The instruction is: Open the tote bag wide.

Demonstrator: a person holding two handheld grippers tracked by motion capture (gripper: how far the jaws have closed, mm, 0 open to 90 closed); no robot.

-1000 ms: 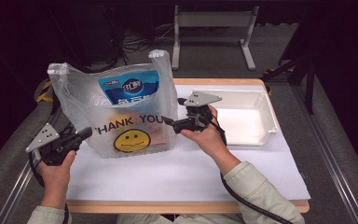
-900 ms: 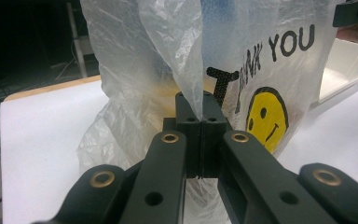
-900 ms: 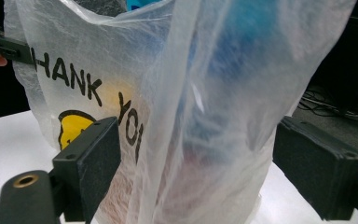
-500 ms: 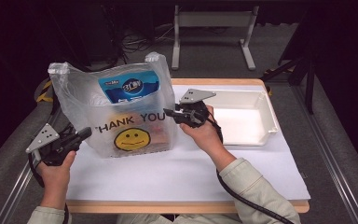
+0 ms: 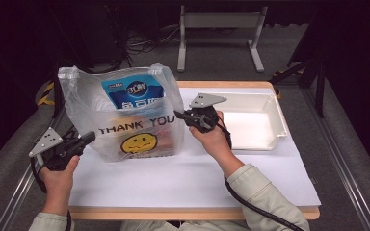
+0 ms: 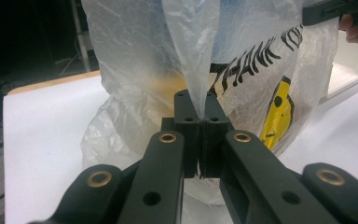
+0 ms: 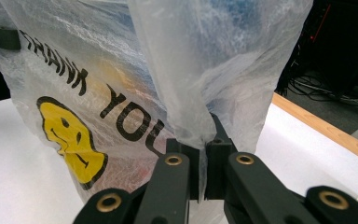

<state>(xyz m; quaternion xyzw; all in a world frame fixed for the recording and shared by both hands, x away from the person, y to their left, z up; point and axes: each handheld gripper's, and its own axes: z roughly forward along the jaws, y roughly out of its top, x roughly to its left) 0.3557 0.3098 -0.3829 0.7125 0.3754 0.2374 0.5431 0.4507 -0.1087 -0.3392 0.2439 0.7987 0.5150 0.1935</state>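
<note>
Both sides of the plastic bag (image 5: 125,120) are pinched, left gripper (image 6: 198,116) and right gripper (image 7: 203,149) each clamped on film, probably so it stands upright on the desk (image 5: 183,178).

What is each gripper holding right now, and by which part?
Both hold the plastic bag: the left gripper pinches a fold of film on one side, the right gripper a fold on the opposite side.
</note>
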